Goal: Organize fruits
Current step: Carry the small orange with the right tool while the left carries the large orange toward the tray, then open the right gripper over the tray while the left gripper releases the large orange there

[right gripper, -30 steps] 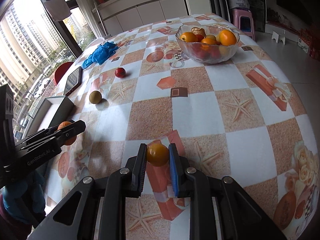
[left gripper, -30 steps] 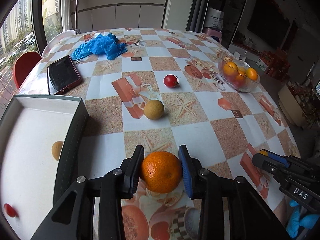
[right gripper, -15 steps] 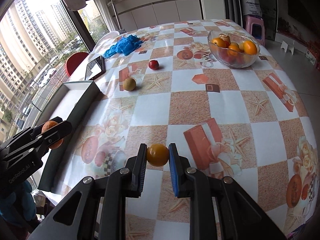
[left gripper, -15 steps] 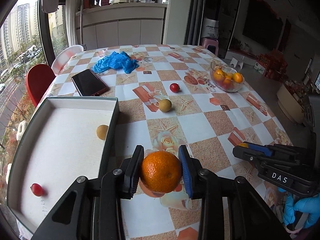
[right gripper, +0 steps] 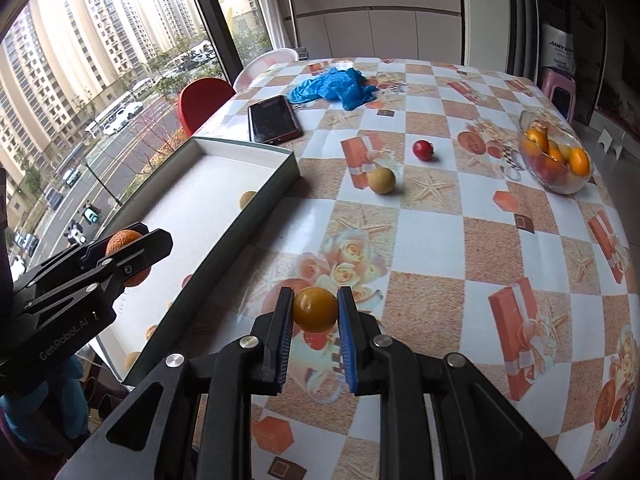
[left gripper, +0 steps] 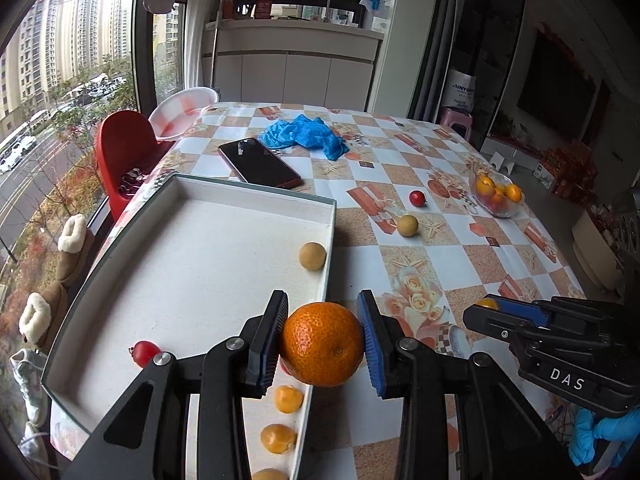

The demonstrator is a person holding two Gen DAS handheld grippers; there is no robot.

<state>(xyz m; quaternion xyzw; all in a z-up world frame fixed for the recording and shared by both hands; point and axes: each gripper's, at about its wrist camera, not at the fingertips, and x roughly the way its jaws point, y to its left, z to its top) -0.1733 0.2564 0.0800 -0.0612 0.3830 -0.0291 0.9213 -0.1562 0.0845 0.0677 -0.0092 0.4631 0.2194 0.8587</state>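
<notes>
My left gripper (left gripper: pixel 322 338) is shut on a large orange (left gripper: pixel 322 344), held in the air above the right wall of a white-lined tray (left gripper: pixel 326 256). Inside the tray lie a tan round fruit (left gripper: pixel 312 256), a red cherry tomato (left gripper: pixel 144 353) and small orange fruits (left gripper: pixel 288 399) along the near right wall. My right gripper (right gripper: pixel 314 312) is shut on a small yellow-orange fruit (right gripper: pixel 314 309), above the tablecloth just right of the tray (right gripper: pixel 256 208). On the table sit a tan fruit (right gripper: pixel 381 180) and a red fruit (right gripper: pixel 423 149).
A glass bowl (right gripper: pixel 528 160) of oranges stands at the far right of the table. A phone (right gripper: pixel 273 118) lies behind the tray, with blue gloves (right gripper: pixel 334 87) beyond it. Red and white chairs (left gripper: pixel 120 148) stand at the table's left edge by the window.
Both grippers have pulled back and up towards the tray, each keeping its fruit. The tray now fills the left of both views, and more of its contents show.
</notes>
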